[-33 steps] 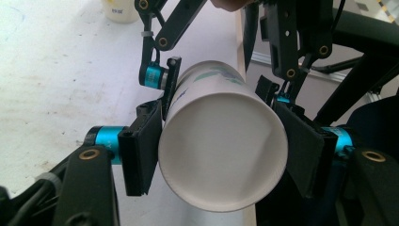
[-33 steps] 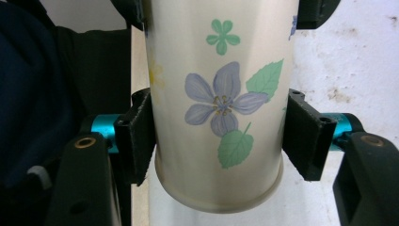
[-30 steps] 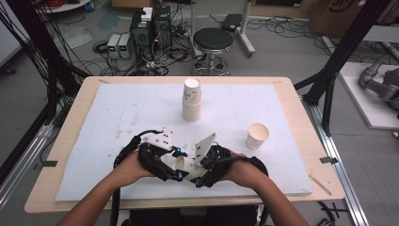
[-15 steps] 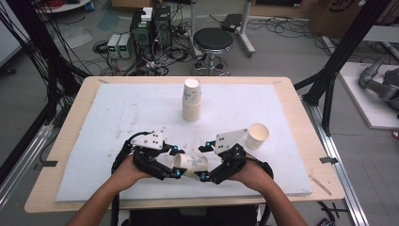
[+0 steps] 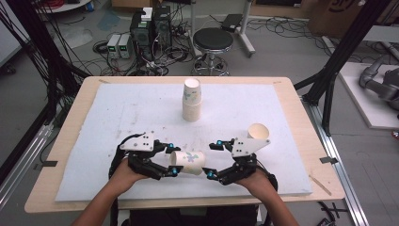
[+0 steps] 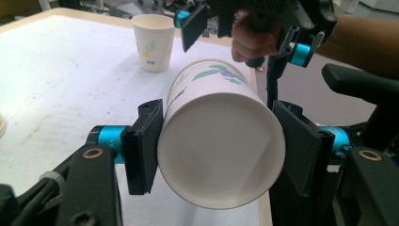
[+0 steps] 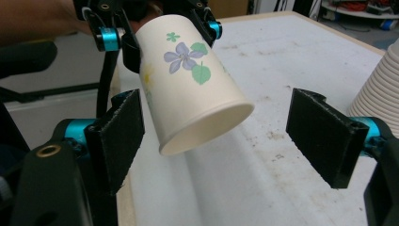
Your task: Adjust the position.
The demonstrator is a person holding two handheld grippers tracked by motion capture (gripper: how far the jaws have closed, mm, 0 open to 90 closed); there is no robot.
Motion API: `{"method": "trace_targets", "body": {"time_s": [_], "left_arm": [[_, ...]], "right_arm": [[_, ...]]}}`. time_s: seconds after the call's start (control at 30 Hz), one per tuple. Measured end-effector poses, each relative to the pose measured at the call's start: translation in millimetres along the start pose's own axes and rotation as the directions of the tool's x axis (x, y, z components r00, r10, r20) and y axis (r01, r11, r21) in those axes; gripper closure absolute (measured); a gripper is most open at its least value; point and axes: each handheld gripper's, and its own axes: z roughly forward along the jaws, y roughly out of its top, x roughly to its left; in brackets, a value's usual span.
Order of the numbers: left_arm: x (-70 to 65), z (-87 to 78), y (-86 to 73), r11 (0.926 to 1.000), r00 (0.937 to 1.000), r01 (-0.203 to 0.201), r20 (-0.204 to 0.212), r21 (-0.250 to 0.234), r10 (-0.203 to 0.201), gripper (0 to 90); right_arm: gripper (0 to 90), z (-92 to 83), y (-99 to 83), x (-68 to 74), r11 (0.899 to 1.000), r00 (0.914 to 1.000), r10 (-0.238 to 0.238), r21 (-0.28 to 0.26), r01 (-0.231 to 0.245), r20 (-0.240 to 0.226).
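A white paper cup with a flower print point(image 5: 189, 162) lies sideways above the white mat. My left gripper point(image 5: 172, 159) is shut on it. In the left gripper view both pads point(image 6: 143, 141) press the cup point(image 6: 221, 150) near its closed bottom. My right gripper point(image 5: 214, 160) stands open just right of the cup. Its jaws have just been opening, and nothing is pressed between them. In the right gripper view the cup point(image 7: 188, 80) hangs a little ahead of the spread pads point(image 7: 324, 136) and touches neither.
A tall stack of paper cups point(image 5: 192, 101) stands at the mat's far middle. One upright cup point(image 5: 258, 132) sits just behind my right gripper. The white mat point(image 5: 94, 141) covers most of the wooden table point(image 5: 306, 141).
My right gripper has let go of the cup, opened wide and drawn away to the right. The left gripper keeps the cup and has shifted slightly left.
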Motion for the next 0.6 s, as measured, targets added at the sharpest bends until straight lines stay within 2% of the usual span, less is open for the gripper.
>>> {"method": "trace_targets", "body": {"time_s": [0.17,0.37,0.6], "left_arm": [[-0.9,-2.9,-0.6,0.9995,1.0,-0.005,0.003,-0.03,0.005,36.8],[-2.5,-4.8,0.2,0.9991,0.9999,-0.014,0.007,-0.041,0.015,36.8],[-5.1,-5.2,2.9,0.9972,0.9995,-0.025,0.019,-0.071,0.026,36.8]], "right_arm": [[20.2,-1.1,-8.7,1.7,0.999,0.9996,0.025,-0.044,-0.026,-0.016],[20.2,1.9,-20.6,0.4,0.997,0.9982,0.05,-0.056,-0.052,-0.033],[20.2,1.3,-22.6,-0.2,0.996,0.9967,0.058,-0.065,-0.061,-0.058]]}}
